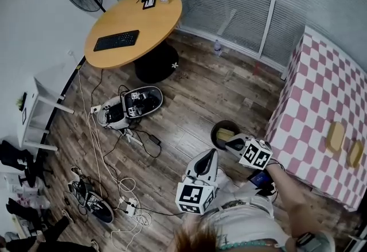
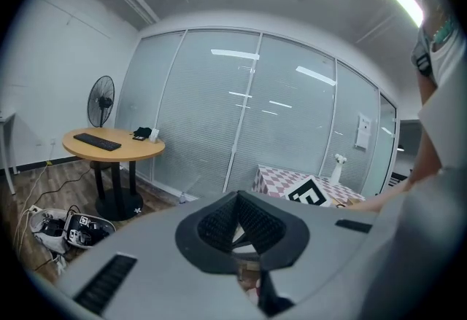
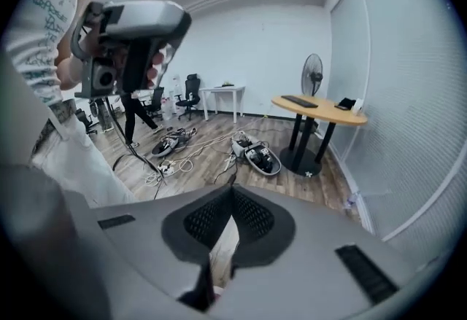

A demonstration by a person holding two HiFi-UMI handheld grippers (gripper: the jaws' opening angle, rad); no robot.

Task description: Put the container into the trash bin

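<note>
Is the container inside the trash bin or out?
Inside, apparently: a yellowish container lies within the dark round trash bin; the right gripper near it is shut and empty.

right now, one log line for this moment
container: in trash bin | right claw: shut, empty | left claw: shut, empty
</note>
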